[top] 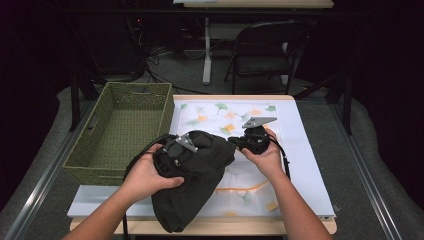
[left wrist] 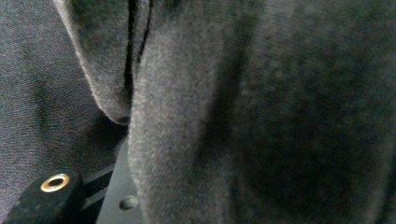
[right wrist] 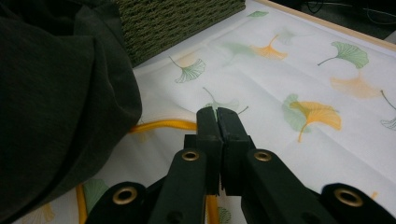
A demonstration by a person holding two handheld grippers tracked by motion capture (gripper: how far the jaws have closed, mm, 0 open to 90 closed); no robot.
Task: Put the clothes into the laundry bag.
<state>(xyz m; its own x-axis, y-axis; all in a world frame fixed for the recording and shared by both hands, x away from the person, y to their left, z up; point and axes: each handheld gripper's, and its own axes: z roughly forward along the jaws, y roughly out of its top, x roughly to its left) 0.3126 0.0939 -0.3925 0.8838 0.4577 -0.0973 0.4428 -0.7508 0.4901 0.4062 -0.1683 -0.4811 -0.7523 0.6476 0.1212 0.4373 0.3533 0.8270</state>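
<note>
A dark grey cloth (top: 200, 175) is bunched up over the table's front edge, its lower end hanging toward me. My left gripper (top: 192, 152) is pushed into its top from the left. In the left gripper view the cloth (left wrist: 261, 116) covers the jaws, and a thick fold runs down between them. My right gripper (top: 239, 142) is just right of the bundle and points at it. In the right gripper view the right gripper (right wrist: 217, 114) is shut and empty above the table cover, with the cloth (right wrist: 56, 93) at its left.
A green woven basket (top: 120, 125) stands at the left of the table, seen close in the right gripper view (right wrist: 177, 23). A white cover printed with ginkgo leaves (top: 290, 150) lies on the table. A folding chair (top: 265, 50) stands beyond the far edge.
</note>
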